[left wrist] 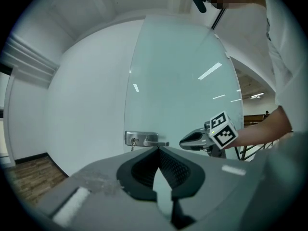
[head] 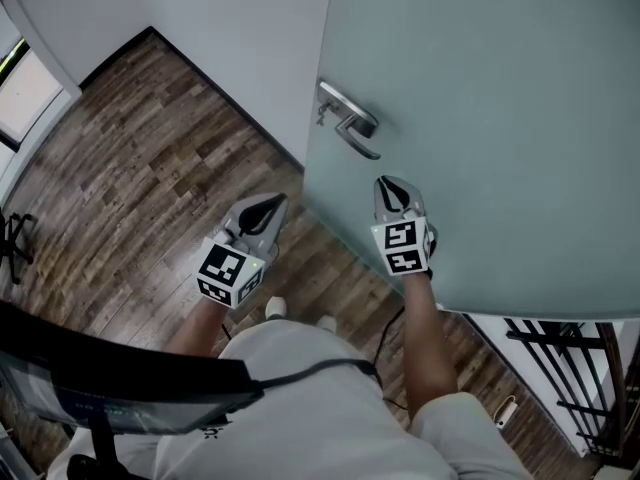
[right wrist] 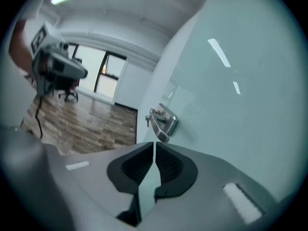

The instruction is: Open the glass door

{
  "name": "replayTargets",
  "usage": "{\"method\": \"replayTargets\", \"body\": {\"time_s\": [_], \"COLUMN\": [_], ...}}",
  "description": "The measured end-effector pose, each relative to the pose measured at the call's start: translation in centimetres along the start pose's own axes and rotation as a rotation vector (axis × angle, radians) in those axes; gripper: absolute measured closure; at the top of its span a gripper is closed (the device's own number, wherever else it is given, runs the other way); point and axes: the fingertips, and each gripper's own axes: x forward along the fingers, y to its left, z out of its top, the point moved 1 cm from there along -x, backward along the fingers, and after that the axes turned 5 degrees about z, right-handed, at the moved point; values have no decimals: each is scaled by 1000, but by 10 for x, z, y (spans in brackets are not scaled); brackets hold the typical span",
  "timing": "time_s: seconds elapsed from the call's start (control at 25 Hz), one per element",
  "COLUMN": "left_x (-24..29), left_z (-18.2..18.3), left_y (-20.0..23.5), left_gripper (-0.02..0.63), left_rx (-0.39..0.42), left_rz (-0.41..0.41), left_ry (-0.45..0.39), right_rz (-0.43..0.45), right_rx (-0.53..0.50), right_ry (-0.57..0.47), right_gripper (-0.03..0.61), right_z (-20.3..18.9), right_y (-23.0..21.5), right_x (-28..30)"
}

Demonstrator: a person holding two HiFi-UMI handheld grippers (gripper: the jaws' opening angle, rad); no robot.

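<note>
The frosted glass door [head: 500, 118] stands ajar, its free edge toward me. A metal lever handle [head: 350, 123] with a lock plate sits near that edge. My right gripper [head: 388, 182] is just below the handle, close to the glass, with its jaws together and nothing between them. In the right gripper view the handle [right wrist: 162, 121] lies just ahead of the tips [right wrist: 154, 143]. My left gripper [head: 275, 201] hangs left of the door edge over the floor, shut and empty. From the left gripper view I see the handle [left wrist: 144, 139] and the right gripper [left wrist: 185, 142] beside it.
A white wall [head: 250, 38] runs left of the door. Wood flooring [head: 130, 168] spreads to the left. A black chair back [head: 120, 378] is at my lower left, and a black railing [head: 570, 378] stands behind the door at lower right.
</note>
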Motion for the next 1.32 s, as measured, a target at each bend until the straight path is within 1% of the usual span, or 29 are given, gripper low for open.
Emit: {"method": "replayTargets", "body": {"time_s": [0.08, 0.2, 0.28, 0.44, 0.68, 0.96, 1.12, 1.32], "left_x": [2, 7, 9, 7, -1, -3, -7, -10], "left_z": [2, 9, 16, 27, 35, 26, 18, 16], "left_y": [-6, -18, -26, -37, -47, -49, -47, -41], "left_gripper": [612, 612, 612, 612, 612, 612, 611, 611], "left_rx": [0, -5, -7, -13, -23, -66, -74, -68], "left_rz": [-11, -31, -44, -61, -85, -134, -141, -132], "left_ry": [-3, -7, -15, -37, -44, -22, -21, -23], "right_rz": [61, 113, 117, 83, 78, 78, 84, 87], "right_rx": [131, 272, 325, 381, 379, 373, 368, 364], "right_ry": [-97, -203, -249, -285, -307, -309, -305, -298], "right_gripper": [569, 570, 571, 571, 571, 571, 571, 571], "right_z": [10, 19, 25, 24, 31, 33, 32, 33], "right_y": [16, 29, 32, 32, 37, 41, 48, 53], "right_x": [-21, -52, -71, -101, -116, -111, -106, -102]}}
